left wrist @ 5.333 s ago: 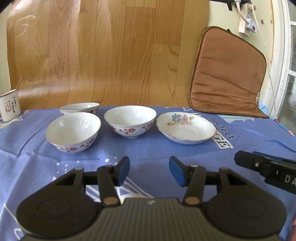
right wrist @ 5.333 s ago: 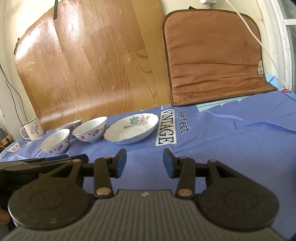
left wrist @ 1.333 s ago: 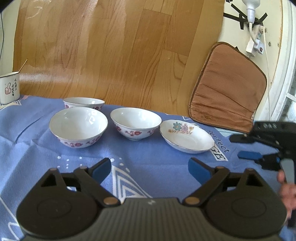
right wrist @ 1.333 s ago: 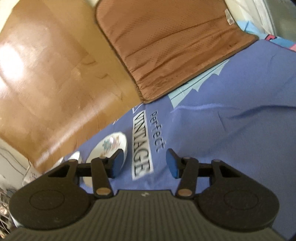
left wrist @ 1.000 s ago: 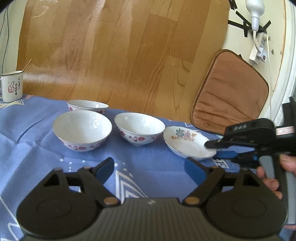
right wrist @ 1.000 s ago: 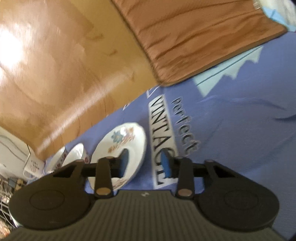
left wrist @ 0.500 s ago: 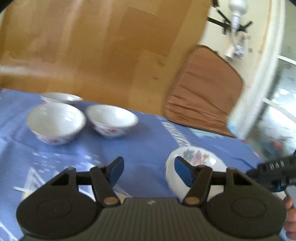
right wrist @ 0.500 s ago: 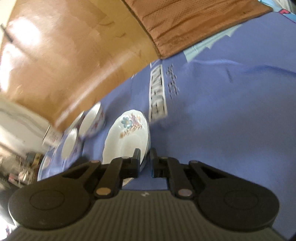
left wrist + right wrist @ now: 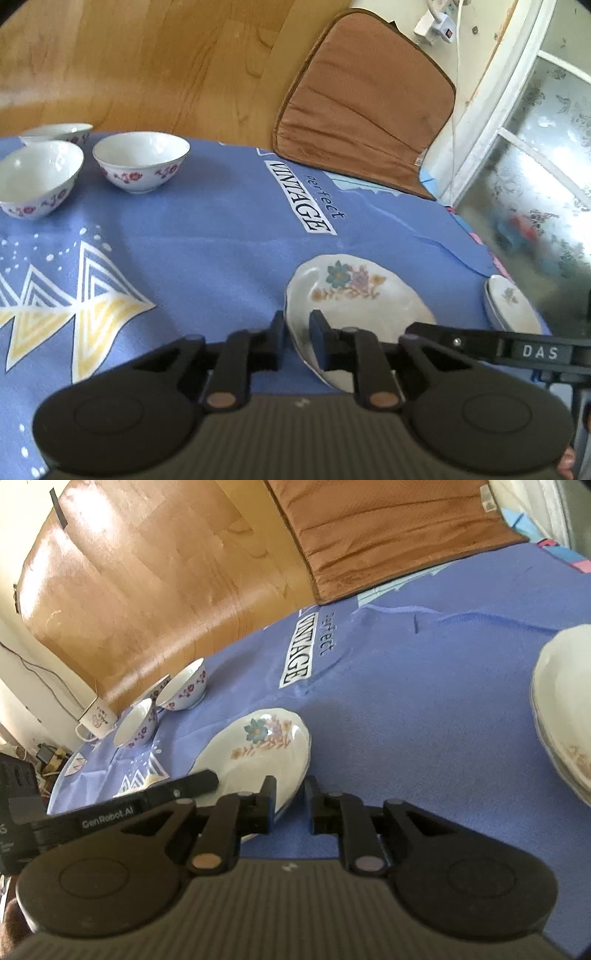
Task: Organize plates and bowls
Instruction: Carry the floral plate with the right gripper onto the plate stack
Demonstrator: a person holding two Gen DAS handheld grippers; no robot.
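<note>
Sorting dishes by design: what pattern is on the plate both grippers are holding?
A flower spray, blue bloom foremost, on the white plate; clearest in the left wrist view.

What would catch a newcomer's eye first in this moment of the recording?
The flowered plate in the middle of the blue tablecloth, gripped at opposite rims by both grippers: the left gripper on its left edge, the right gripper on its right edge. Behind it, three floral bowls sit grouped at the cloth's far left, and a stack of similar plates waits at the right.

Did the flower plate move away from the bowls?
Yes. The flower plate left its spot beside the bowls, past the VINTAGE print, nearer the camera.
</note>
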